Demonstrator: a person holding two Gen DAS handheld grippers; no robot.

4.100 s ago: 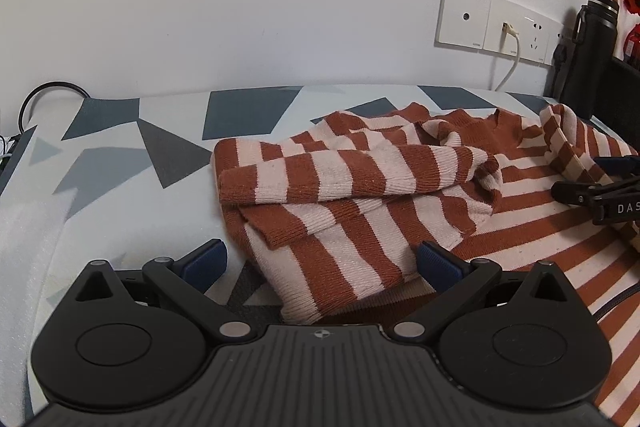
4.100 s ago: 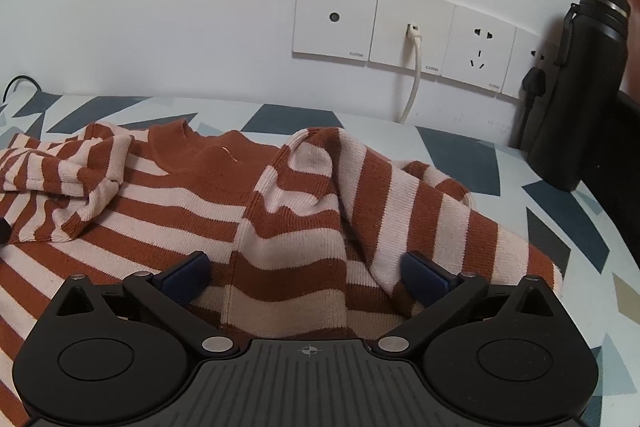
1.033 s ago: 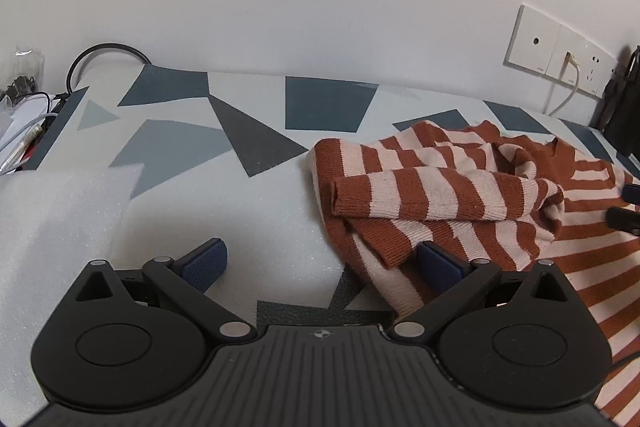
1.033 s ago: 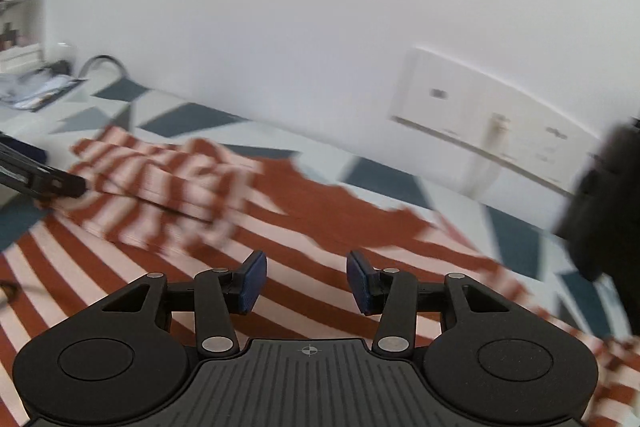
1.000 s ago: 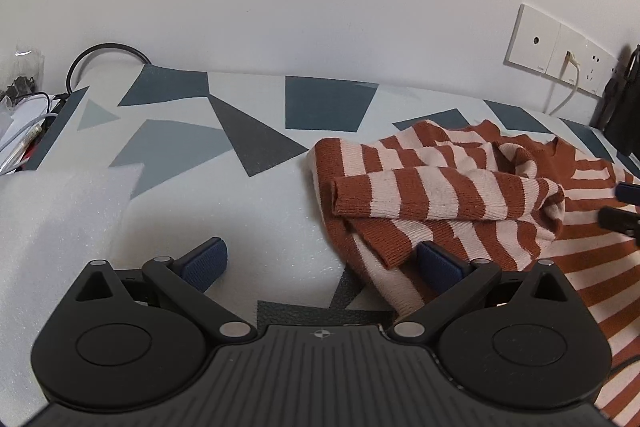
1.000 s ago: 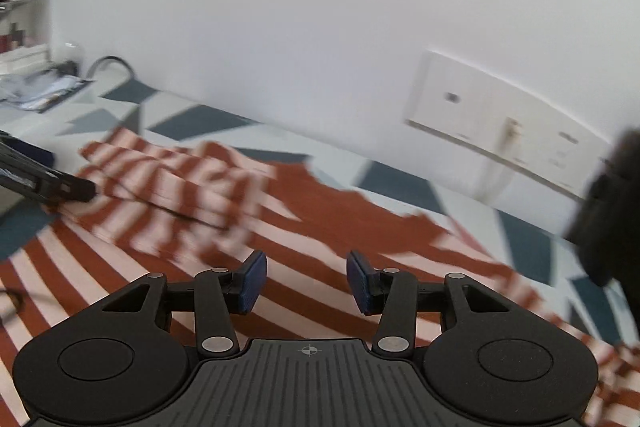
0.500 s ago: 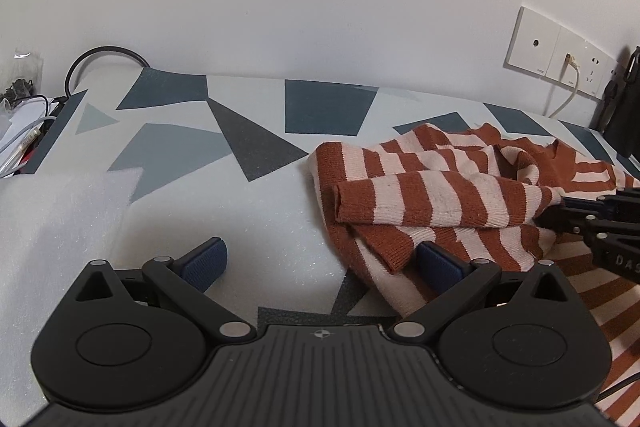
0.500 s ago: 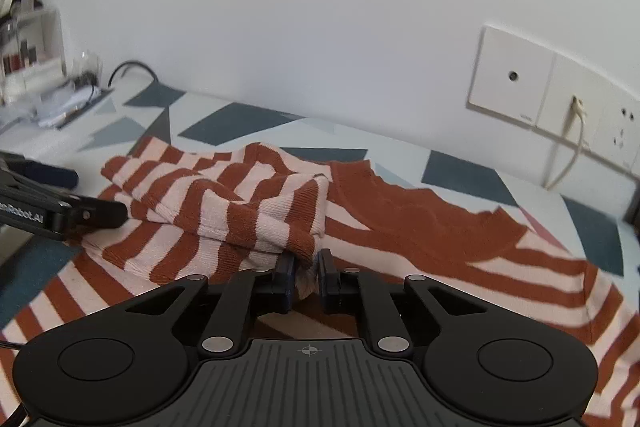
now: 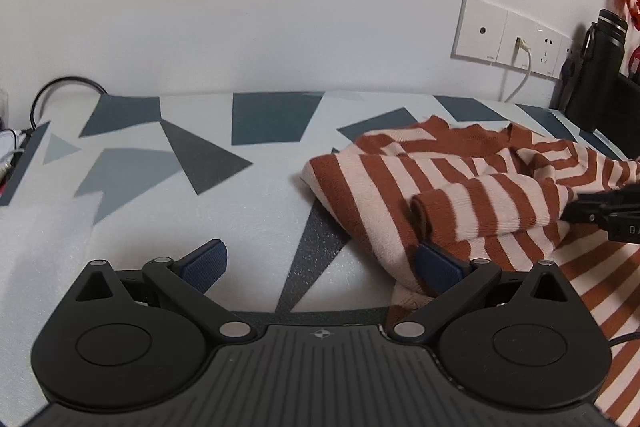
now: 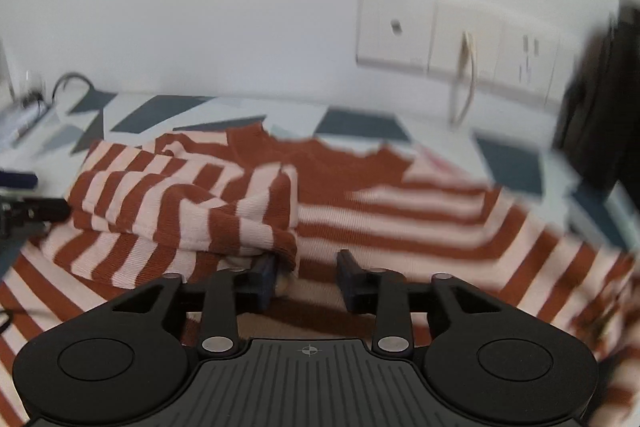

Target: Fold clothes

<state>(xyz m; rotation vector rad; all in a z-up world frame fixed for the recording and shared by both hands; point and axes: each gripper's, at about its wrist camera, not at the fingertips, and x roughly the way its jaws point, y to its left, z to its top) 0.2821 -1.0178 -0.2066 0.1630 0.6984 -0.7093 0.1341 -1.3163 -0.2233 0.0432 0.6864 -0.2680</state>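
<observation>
Your left tongs (image 9: 320, 263) spread wide, right pad under striped sweater (image 9: 472, 195) edge; your right tongs (image 10: 306, 277) parted, beside folded sleeve (image 10: 192, 211)

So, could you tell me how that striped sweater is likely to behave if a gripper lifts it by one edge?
The striped sweater will probably flop and drape, since its sleeve already lies bunched in soft folds. It looks like a ribbed knit, so it may stretch under its own weight. Pushed, it would likely wrinkle rather than slide across the tabletop.
</observation>
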